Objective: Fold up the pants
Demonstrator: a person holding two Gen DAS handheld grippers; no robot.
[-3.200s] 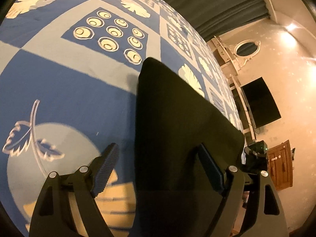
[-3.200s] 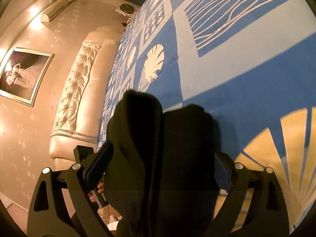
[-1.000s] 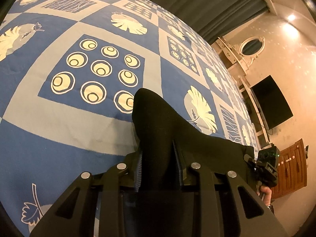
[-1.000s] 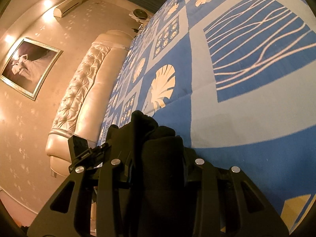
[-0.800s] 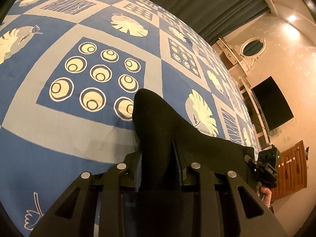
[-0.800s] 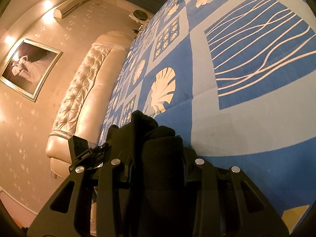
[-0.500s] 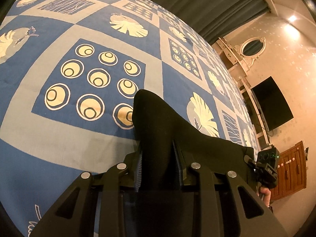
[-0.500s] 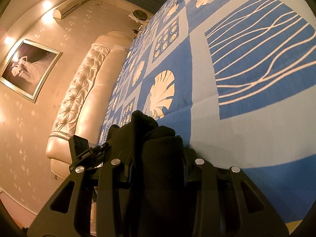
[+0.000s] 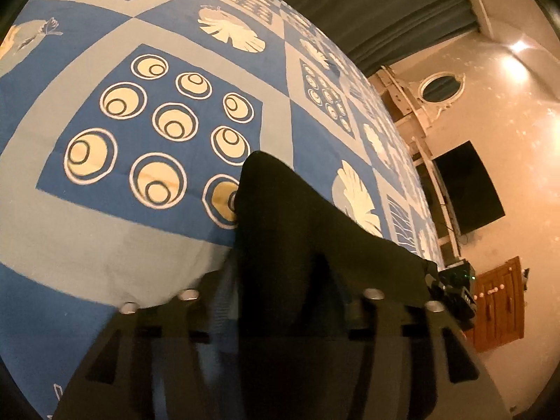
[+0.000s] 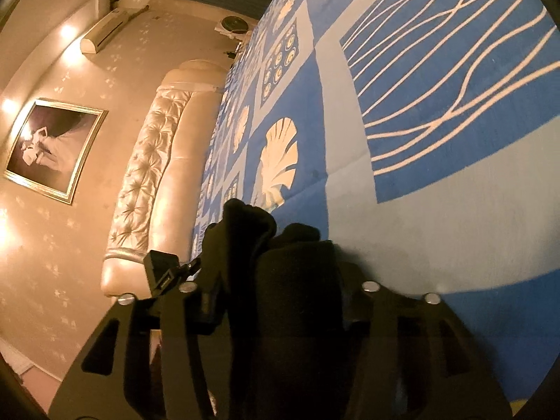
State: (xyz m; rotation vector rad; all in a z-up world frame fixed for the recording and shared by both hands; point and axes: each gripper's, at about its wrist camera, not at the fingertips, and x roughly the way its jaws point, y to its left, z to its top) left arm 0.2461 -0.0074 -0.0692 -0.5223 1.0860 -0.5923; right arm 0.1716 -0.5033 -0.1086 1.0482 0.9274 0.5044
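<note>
The black pants [image 9: 280, 231] are stretched between my two grippers, held just above a blue bedspread [image 9: 105, 245] with cream shell and circle patterns. My left gripper [image 9: 280, 290] is shut on one end of the pants; the cloth runs off to the right toward the other gripper [image 9: 455, 290]. In the right wrist view my right gripper [image 10: 280, 290] is shut on a bunched end of the pants [image 10: 297, 273], with the left gripper [image 10: 164, 273] showing at the left. The fingertips are hidden by the cloth.
The patterned bedspread [image 10: 437, 140] fills the area ahead. A padded cream headboard [image 10: 157, 175] and a framed picture [image 10: 52, 150] lie to the left. A dark TV [image 9: 469, 189], a wooden cabinet [image 9: 500, 308] and dark curtains [image 9: 367, 0] stand beyond the bed.
Both grippers, open around the pants 3.2 s ago, have shut on them. Over the last second both have carried the pants forward across the bedspread.
</note>
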